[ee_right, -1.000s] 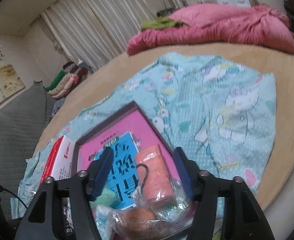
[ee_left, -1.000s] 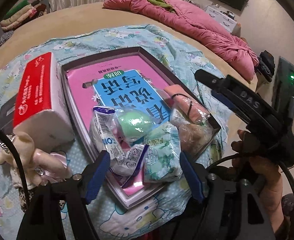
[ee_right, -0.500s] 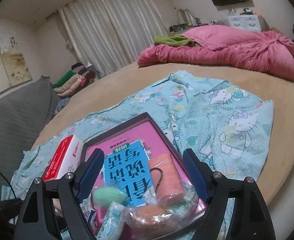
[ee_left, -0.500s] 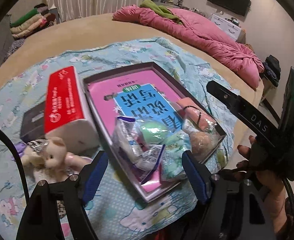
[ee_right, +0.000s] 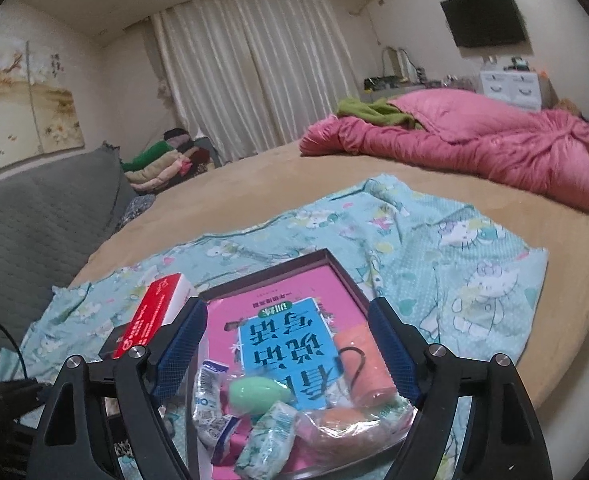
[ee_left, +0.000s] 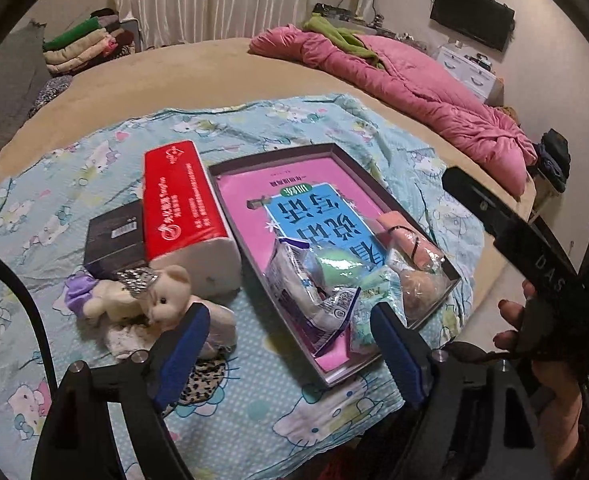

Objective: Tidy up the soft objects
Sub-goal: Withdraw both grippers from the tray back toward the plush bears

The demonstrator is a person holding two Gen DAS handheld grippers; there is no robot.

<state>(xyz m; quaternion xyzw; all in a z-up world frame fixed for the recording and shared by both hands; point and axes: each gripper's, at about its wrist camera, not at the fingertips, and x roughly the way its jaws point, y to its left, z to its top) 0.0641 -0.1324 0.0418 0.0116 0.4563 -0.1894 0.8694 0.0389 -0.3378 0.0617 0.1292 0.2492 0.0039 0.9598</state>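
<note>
A large round bed (ee_right: 254, 184) with a tan cover fills the room. A light blue cartoon-print sheet (ee_left: 294, 136) is spread on it, and the shallow box tray (ee_left: 378, 184) lies in the middle of this sheet. Far behind the tray, a crumpled pink quilt (ee_right: 494, 148) lies at the edge of the bed, in front of white curtains (ee_right: 254, 60) and a wall television (ee_right: 484, 18). A stack of folded clothes (ee_right: 162, 164) sits beyond the tray, by a grey sofa (ee_right: 42, 216).

The soft objects are in the near end of the tray: a green sponge egg (ee_left: 334, 262), wrapped packets (ee_left: 314, 300), a bagged brown piece (ee_left: 418, 288) and an orange roll (ee_right: 364, 360). Just beside the tray on its left stands a red tissue pack (ee_left: 182, 208), with a dark box (ee_left: 114, 240) and a small plush bear (ee_left: 162, 296) next to it.

The left gripper (ee_left: 290, 344) hangs above the near end of the tray; its jaws have just been opening, stand wide and grasp nothing. The right gripper (ee_right: 290, 352) also hovers over the tray, its jaws spread wide after just opening, and touches nothing.
</note>
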